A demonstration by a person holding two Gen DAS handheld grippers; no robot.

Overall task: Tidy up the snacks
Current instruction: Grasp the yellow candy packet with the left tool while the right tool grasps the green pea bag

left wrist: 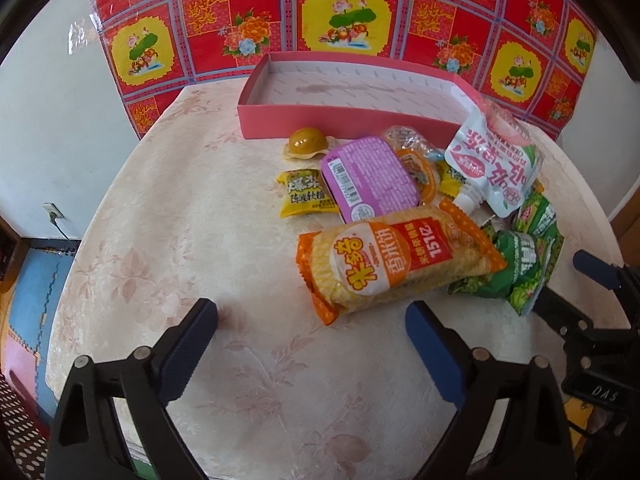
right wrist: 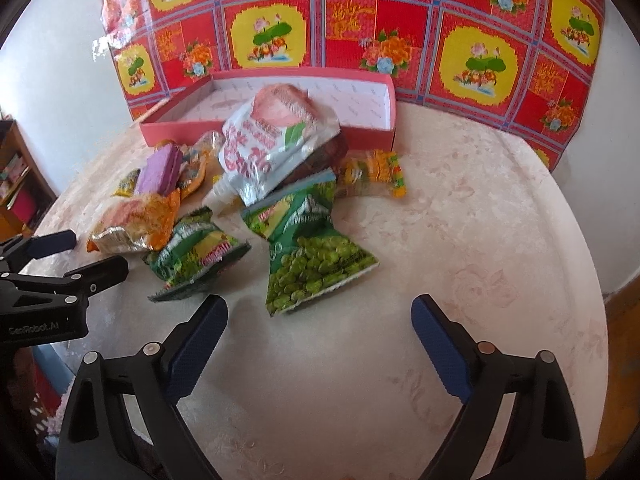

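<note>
A pile of snacks lies on the round table in front of an empty pink box (left wrist: 344, 120), also in the right wrist view (right wrist: 372, 130). An orange rice-cracker pack (left wrist: 396, 258) lies just ahead of my open, empty left gripper (left wrist: 312, 312). Behind it are a purple tub (left wrist: 370, 176), a yellow candy (left wrist: 304, 194), a jelly cup (left wrist: 306, 142) and a white spouted pouch (left wrist: 494, 166). My right gripper (right wrist: 320, 310) is open and empty, just short of a green pea bag (right wrist: 312, 252). A second green bag (right wrist: 196, 254) lies to its left.
The table (left wrist: 200, 240) has a pale floral cloth and a curved edge. A red and yellow patterned sheet (right wrist: 360, 20) hangs on the wall behind the box. A small gummy pack (right wrist: 376, 172) lies right of the pile. A wooden shelf (right wrist: 16, 176) stands far left.
</note>
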